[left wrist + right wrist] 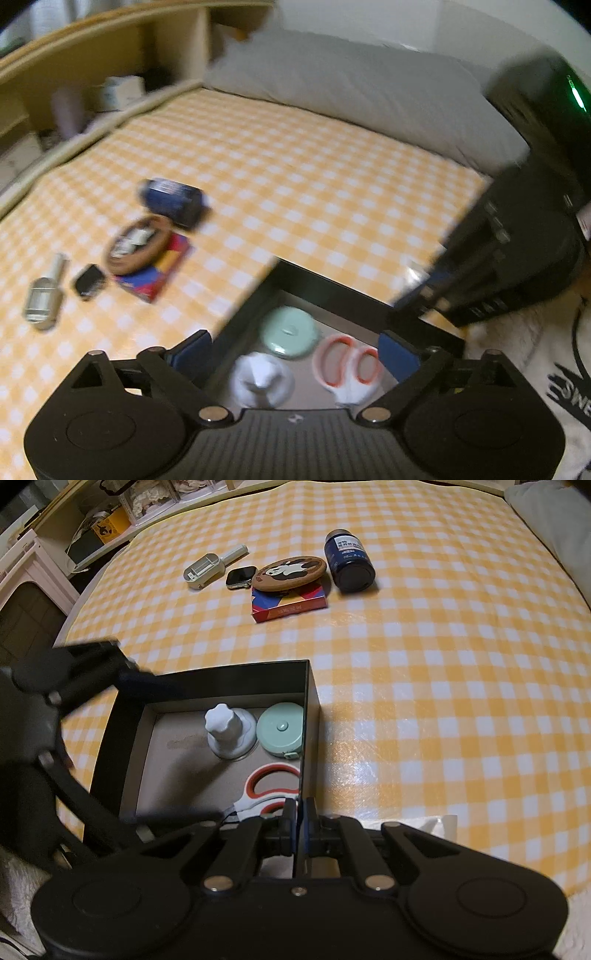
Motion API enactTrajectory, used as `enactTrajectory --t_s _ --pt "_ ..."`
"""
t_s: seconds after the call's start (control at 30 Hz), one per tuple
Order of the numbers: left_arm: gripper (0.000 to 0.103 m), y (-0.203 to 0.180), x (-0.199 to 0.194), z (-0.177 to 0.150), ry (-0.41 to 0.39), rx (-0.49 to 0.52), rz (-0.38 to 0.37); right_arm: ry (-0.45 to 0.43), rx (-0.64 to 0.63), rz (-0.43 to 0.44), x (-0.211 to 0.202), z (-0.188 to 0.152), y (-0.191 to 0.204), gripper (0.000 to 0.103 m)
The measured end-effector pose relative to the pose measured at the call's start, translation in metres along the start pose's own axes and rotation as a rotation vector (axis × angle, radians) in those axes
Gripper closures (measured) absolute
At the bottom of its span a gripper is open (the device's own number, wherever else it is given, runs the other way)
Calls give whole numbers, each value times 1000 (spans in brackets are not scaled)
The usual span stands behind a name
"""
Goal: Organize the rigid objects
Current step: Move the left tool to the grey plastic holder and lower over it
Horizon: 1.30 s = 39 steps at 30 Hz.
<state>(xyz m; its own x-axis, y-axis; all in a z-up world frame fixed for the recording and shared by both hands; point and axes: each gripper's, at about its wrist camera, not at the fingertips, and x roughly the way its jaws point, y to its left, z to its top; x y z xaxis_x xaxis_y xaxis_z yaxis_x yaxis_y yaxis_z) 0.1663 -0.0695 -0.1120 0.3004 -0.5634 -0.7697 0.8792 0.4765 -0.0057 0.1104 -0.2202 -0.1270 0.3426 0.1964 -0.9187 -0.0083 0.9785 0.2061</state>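
The right hand-held gripper [298, 825] has its fingers pressed together on the right wall of a black box [309, 709], pinching the thin wall near its front corner. The left hand-held gripper [295, 354] hangs over the same box [288, 273] with its fingers spread wide and nothing between them; in the right wrist view it shows as a blurred dark shape [85, 672] at the box's left edge.

Inside the box lie three things: a white knob-shaped piece [227, 731] standing upright at the back, a mint green round tape measure [280, 731] just beside it against the right wall, and scissors [271, 786] with orange-and-white handles nearer the front.

The box sits on a tabletop [443, 701] covered in yellow-and-white check. Farther back, well apart from the box, is a cluster: a dark blue bottle [349, 561] on its side, a round panda coaster [291, 572] resting partly on a red-and-blue card box [291, 603], a smartwatch [240, 578] just left of the coaster, and a pale grey tool [210, 566] beyond that.
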Motion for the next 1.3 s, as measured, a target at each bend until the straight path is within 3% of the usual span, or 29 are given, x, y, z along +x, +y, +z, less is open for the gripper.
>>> enactTrajectory --t_s 0.2,0.37,0.7,0.83,1.03,1.3 --pt "0 43 -14 0 -69 -174 157 0 -2 -2 0 0 1 99" --pt "0 85 -14 -9 -81 -336 282 1 -6 -5 0 0 2 98" --pt "0 138 -4 -23 -126 -445 485 2 -11 -7 1 1 2 98" --pt "0 154 7 -26 -161 -441 554 5 -13 -9 2 1 2 98" --pt "3 174 21 -30 -233 -463 588 13 -26 -17 5 2 3 98" --pt "26 183 52 -24 -228 -424 582 8 -36 -21 3 2 4 98"
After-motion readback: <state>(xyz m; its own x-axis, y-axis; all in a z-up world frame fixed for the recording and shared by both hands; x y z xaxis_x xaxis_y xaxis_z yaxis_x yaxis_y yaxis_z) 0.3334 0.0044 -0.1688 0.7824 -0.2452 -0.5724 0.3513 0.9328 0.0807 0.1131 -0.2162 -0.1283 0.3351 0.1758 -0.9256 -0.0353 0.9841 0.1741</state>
